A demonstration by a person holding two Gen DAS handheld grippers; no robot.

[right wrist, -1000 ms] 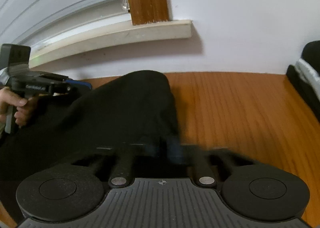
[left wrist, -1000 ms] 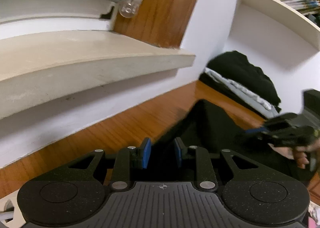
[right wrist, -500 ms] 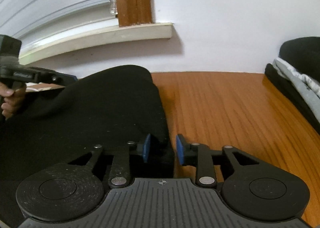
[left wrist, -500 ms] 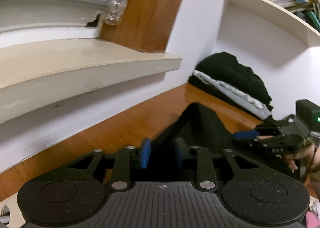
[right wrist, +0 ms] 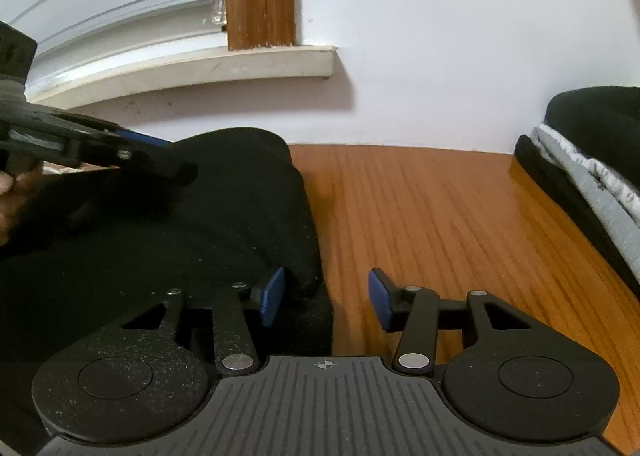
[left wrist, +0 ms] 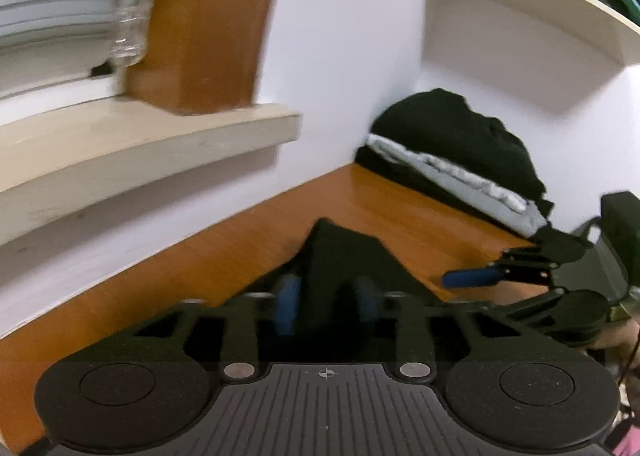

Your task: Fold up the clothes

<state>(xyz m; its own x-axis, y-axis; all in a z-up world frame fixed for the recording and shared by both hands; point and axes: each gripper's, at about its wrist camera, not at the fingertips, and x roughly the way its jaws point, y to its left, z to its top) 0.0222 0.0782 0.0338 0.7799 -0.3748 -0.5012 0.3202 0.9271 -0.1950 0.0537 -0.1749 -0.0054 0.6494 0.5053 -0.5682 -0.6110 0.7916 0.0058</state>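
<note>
Left hand-held gripper [left wrist: 326, 306], tilted downward, has just been closing, black garment [right wrist: 168, 232] between its blurred jaws, grip unclear; right hand-held gripper [right wrist: 326, 298], also angled down, has just been opening, released at the garment's edge on the desk [right wrist: 440, 216].

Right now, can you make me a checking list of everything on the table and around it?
Surface: wooden table, bare on the right.
Job's things: black garment, folded edge rounded.
Clutter: stack of black and grey clothes by the wall.
Grippers: left gripper blurred, jaws just closing over black cloth; right gripper just opened, garment corner between pads.
Cables: nothing seen.
Surroundings: window sill, shelf with books.
</note>
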